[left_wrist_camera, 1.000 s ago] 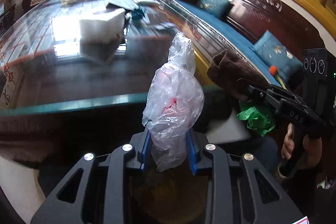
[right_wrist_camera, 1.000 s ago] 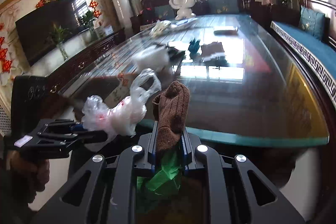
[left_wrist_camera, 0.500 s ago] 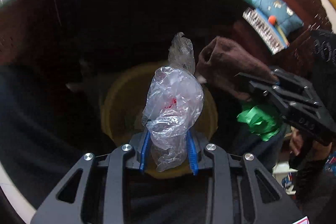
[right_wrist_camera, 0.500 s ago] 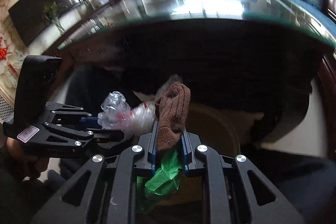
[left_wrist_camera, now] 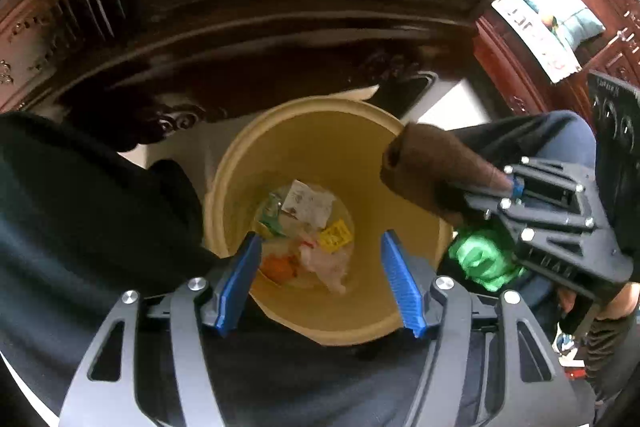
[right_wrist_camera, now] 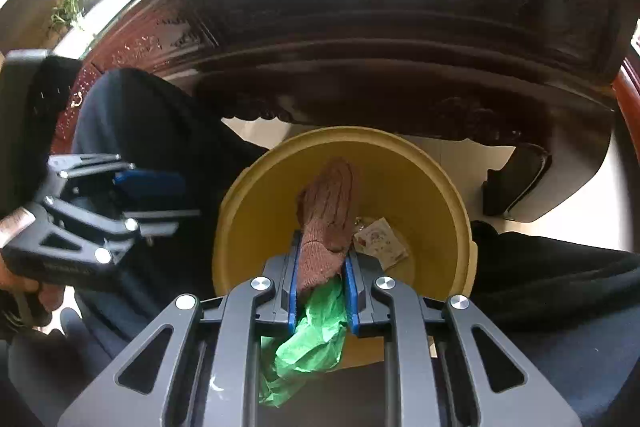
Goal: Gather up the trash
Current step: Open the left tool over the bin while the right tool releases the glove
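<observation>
Both tools point down into a yellow bin sitting on the floor under the edge of the dark carved tabletop, between the person's dark-trousered legs.

Left tool: jaws have just been opening, now spread, nothing between the blue pads. Below the gap, at the bin bottom, lies a crumpled clear plastic bag on top of other trash: white paper wrapper, yellow scrap, something orange, a greenish bit. The bag is apart from the pads and lies loose in the bin.

Right tool: jaws pressed together, pinching a brown knitted glove together with green plastic. The glove sticks out forward past the fingertips, over the bin opening; the green plastic hangs out behind the pads toward the camera. Neither is in the bin yet. In the left wrist view the same tool comes in from the right, glove tip over the bin rim, green wad hanging beneath the tool body, a hand on its grip.

In the right wrist view the left tool sits off to the left of the bin, beside the leg. White paper wrapper is visible on the bin floor just right of the glove.

Background: potted plants past the tabletop edge, a red carved wooden bench with a cushion at upper right in the left wrist view.
</observation>
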A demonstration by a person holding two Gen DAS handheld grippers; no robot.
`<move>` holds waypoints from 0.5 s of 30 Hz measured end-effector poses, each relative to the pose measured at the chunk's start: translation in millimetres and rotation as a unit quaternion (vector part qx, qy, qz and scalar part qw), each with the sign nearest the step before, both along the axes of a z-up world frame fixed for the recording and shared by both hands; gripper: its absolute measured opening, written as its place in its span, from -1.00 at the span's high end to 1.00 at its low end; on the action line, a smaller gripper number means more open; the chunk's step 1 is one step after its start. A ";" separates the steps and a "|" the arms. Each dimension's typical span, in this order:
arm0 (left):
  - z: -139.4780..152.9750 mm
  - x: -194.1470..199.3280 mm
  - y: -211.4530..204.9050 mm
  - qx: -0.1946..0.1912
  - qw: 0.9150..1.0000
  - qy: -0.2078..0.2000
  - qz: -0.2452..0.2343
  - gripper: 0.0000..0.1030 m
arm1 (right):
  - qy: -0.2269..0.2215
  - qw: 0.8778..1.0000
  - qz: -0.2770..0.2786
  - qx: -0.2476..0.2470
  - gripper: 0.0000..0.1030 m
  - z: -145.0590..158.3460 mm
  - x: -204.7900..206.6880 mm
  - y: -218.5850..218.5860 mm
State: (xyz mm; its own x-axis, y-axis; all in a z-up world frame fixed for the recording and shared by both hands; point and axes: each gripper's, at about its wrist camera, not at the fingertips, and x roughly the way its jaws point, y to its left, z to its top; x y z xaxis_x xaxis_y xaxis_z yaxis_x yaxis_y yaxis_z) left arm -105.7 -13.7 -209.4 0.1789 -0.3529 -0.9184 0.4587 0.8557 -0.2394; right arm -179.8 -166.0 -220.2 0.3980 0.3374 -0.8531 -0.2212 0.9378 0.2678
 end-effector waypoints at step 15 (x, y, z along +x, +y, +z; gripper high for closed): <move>1.3 13.8 1.8 0.004 1.000 -0.001 0.008 -0.20 | 0.021 1.000 0.010 -0.003 0.58 -18.7 5.0 6.0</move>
State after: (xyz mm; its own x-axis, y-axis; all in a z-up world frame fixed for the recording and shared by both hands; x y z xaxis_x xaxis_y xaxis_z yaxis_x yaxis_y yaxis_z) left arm -91.9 -11.9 -208.1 0.1866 -0.3418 -0.9211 0.4447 0.8654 -0.2310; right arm -174.7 -160.0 -238.9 0.3555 0.3403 -0.8705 -0.2278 0.9348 0.2724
